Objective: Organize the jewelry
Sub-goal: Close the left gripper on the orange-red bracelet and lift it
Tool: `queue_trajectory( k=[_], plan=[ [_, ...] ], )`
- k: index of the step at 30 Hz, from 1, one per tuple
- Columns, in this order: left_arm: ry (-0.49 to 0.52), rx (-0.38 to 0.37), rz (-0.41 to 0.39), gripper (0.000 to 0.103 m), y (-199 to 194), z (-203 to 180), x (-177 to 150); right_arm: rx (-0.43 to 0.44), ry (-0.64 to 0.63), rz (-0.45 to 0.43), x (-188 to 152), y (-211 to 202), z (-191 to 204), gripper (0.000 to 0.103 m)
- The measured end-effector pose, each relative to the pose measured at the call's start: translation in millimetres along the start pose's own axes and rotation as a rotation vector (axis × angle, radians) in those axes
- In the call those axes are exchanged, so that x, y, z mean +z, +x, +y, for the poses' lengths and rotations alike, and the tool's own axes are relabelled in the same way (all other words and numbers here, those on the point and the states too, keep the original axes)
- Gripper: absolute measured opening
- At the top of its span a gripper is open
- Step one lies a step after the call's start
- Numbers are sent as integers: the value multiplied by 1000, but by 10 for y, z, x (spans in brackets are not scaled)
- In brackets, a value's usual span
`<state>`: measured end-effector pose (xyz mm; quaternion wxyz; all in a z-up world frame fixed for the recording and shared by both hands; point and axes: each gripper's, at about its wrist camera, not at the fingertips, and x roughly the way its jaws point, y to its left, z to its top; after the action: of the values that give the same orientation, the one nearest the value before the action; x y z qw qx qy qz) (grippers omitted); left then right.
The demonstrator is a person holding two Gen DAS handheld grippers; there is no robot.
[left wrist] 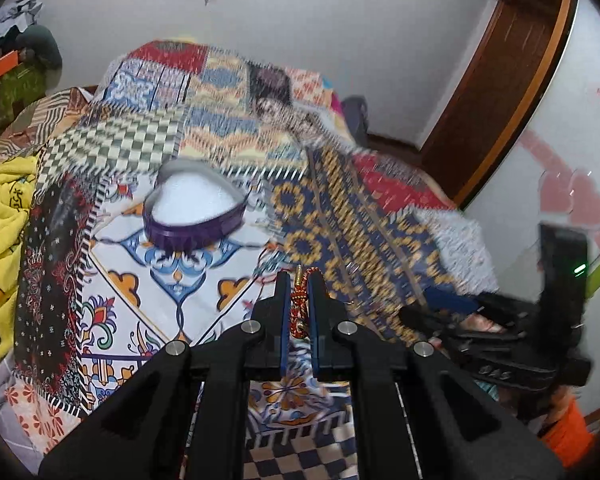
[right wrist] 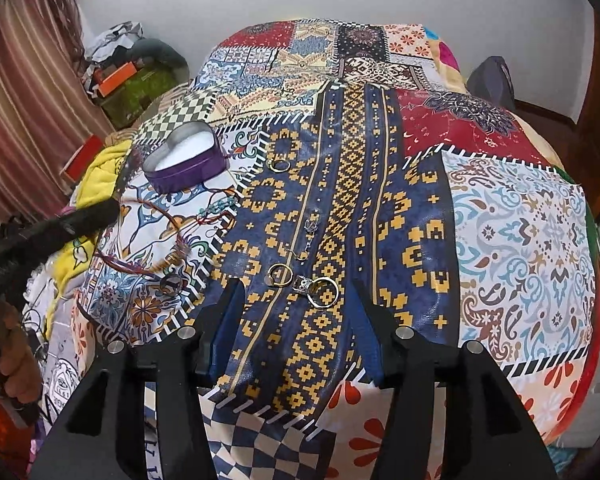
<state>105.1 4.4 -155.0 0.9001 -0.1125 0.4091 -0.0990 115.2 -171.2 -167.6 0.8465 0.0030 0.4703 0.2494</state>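
My left gripper is shut on a red and orange braided cord, which hangs between its blue pads above the bedspread. A purple heart-shaped box with a white lining lies open ahead of it, also seen from the right wrist as the heart box. My right gripper stands open with nothing between its pads. Just beyond its tips lie a small gold ring and a larger ring with a silver piece. Thread bracelets and a dark ring lie to the left.
Everything rests on a patchwork bedspread. Another gold ring and a silver chain piece lie further up the blue strip. A yellow blanket is bunched at the left edge. A wooden door frame stands at the right.
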Motion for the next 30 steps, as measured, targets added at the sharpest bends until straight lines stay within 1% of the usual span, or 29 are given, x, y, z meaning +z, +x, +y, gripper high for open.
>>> queue_trajectory(
  k=[3,6,8,11,15,17,22,25,26,28,29,30],
  plan=[
    [-9,8,81,6,219,78,-110,-3,-2,6,-11,16,-3,48],
    [-17,26,139,6,355,145,-212,-2,2,9,-9,21,-17,48],
    [-15,35,153,6,373,166,-256,1,4,11,-12,30,-24,48],
    [10,51,155,6,321,164,-302,11,3,18,-10,54,-10,48],
    [41,87,156,6,288,160,-362,43,-28,27,16,108,112,48],
    [31,100,160,6,313,193,-368,55,-61,29,26,130,199,48],
    [-18,100,149,6,350,336,-323,64,-118,35,33,214,360,48],
    [-29,86,147,6,363,383,-284,73,-149,41,47,267,436,48],
    [-23,83,149,6,370,380,-282,74,-162,35,53,281,470,46],
    [-12,71,156,6,390,362,-296,82,-188,43,63,327,533,36],
    [-11,64,159,6,401,355,-306,86,-196,50,69,345,552,28],
    [-11,57,162,6,413,348,-322,89,-202,57,74,375,575,23]
  ],
)
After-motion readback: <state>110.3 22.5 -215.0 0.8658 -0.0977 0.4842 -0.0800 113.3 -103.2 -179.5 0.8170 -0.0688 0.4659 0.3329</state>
